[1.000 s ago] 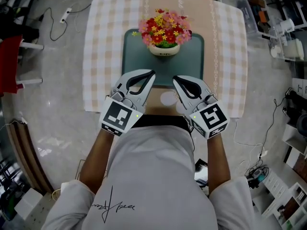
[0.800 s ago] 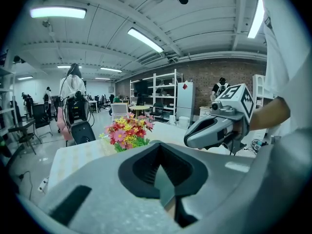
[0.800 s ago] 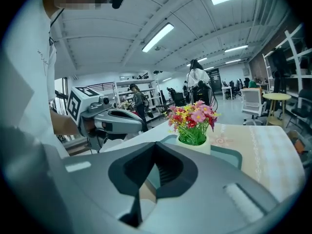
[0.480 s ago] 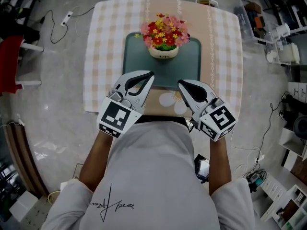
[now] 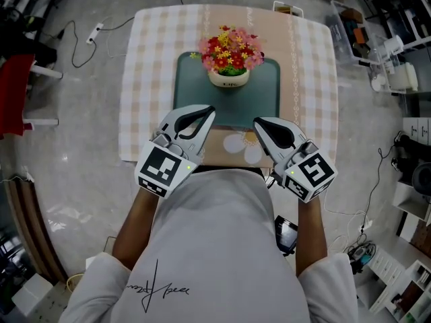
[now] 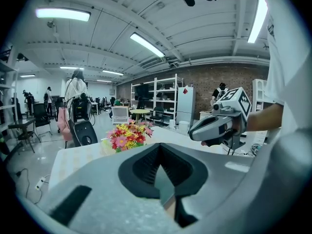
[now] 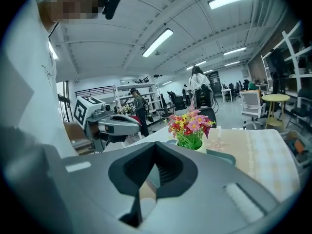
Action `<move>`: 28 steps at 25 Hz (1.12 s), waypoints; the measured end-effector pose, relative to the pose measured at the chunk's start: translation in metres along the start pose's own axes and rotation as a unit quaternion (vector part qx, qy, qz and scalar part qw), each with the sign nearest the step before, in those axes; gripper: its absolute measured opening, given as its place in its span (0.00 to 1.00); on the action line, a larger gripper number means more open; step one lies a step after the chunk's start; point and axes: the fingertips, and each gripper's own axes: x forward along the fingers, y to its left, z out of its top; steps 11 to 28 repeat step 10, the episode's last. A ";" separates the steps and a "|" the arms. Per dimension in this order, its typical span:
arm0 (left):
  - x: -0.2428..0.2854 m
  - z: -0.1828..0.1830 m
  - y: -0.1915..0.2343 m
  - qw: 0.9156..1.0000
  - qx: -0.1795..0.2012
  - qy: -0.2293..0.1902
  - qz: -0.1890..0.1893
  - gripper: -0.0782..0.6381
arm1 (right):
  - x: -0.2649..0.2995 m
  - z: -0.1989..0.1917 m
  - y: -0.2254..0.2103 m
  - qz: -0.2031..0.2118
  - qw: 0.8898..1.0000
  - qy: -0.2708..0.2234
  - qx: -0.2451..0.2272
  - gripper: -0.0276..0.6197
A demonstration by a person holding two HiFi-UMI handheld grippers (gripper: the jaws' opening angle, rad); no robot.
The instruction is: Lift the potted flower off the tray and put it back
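The potted flower [image 5: 229, 54], red, pink and yellow blooms in a cream pot, stands upright on the far half of the dark green tray [image 5: 192, 99]. It also shows in the left gripper view [image 6: 126, 135] and the right gripper view [image 7: 190, 126]. My left gripper [image 5: 210, 110] hovers at the tray's near left edge, shut and empty. At the near right, over the cloth, my right gripper [image 5: 258, 122] is also shut and empty. Both point towards the pot and are well short of it. Each gripper sees the other: the right gripper [image 6: 219, 126], the left gripper [image 7: 114, 123].
The tray lies on a table with a beige checked cloth [image 5: 145, 79]. A red chair [image 5: 13, 89] and cables are on the floor at left. Boxes and shelves [image 5: 397, 73] crowd the right. People stand far back in the room [image 6: 75, 89].
Both shut grippers have lifted a little. The right one has drifted right and back towards the person's body. The pot has stayed on the tray.
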 end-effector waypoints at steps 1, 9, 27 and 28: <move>0.000 0.000 -0.001 1.000 0.000 0.000 -0.001 0.11 | -0.001 0.000 0.000 -0.001 1.000 -0.001 0.000 0.05; -0.002 -0.004 -0.008 1.000 -0.004 0.001 -0.008 0.11 | -0.005 -0.005 0.004 -0.008 1.000 -0.006 0.003 0.05; -0.003 -0.004 -0.009 1.000 -0.004 0.001 -0.009 0.11 | -0.006 -0.005 0.004 -0.009 1.000 -0.007 0.003 0.05; -0.003 -0.004 -0.009 1.000 -0.004 0.001 -0.009 0.11 | -0.006 -0.005 0.004 -0.009 1.000 -0.007 0.003 0.05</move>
